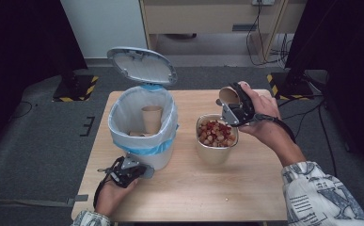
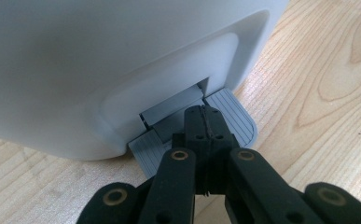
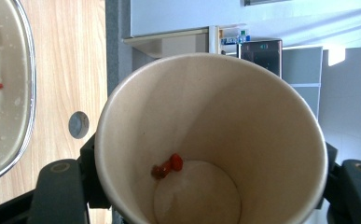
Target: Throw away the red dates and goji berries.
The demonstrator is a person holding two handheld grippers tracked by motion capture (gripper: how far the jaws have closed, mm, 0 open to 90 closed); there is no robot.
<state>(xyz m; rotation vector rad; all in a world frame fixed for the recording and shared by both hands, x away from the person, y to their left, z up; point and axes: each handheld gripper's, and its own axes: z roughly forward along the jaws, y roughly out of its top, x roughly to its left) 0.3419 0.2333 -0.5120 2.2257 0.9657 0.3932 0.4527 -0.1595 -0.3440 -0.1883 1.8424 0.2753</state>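
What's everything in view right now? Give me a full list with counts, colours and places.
Table: one, light wood, centre.
Pedal bin: one, white, blue liner, lid up, table's left.
Pedal: one, grey, at bin's base.
Cups in bin: at least two, brown paper.
Metal bowl: one, silver, holds red and tan bits, table's middle.
Held cup: one, paper, tilted over bowl, a few red scraps inside.
Left gripper: black, shut, pressing pedal.
Right gripper: black, shut on held cup.
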